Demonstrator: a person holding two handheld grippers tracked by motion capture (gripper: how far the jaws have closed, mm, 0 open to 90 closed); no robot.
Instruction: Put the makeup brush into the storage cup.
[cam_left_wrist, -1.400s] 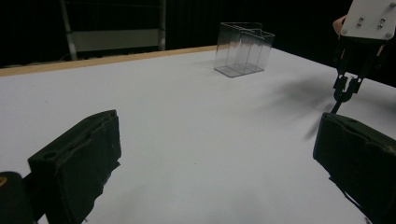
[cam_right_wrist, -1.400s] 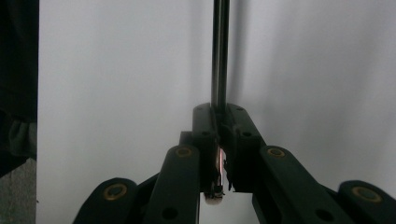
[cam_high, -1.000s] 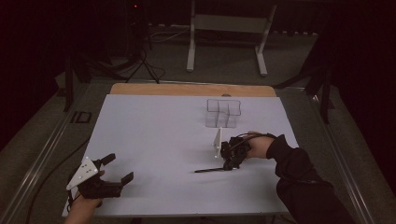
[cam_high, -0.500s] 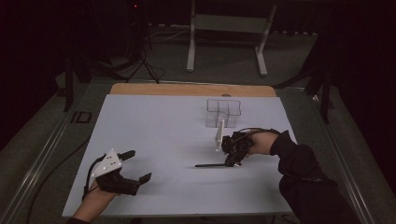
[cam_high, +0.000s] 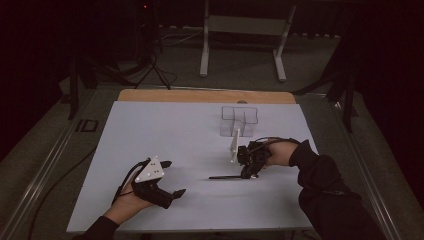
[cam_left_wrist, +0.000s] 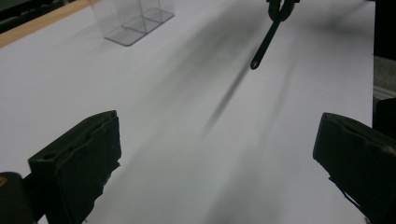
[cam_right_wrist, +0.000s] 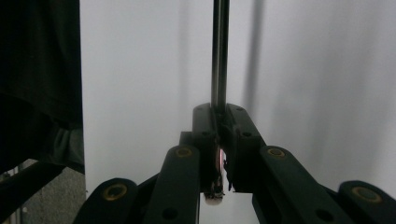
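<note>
My right gripper (cam_high: 248, 167) has its jaws clamped tight on the near end of a thin, dark, rod-shaped tool (cam_high: 226, 176). Its long axis runs straight out from between my pads, and in the high view it lies nearly level over the white table sheet (cam_high: 165, 130), tip pointing toward my left gripper (cam_high: 167, 182). That one has its jaws spread wide with nothing between them. The tool sits on my side of the clear plastic compartment box (cam_high: 239, 120), well apart from it.
</note>
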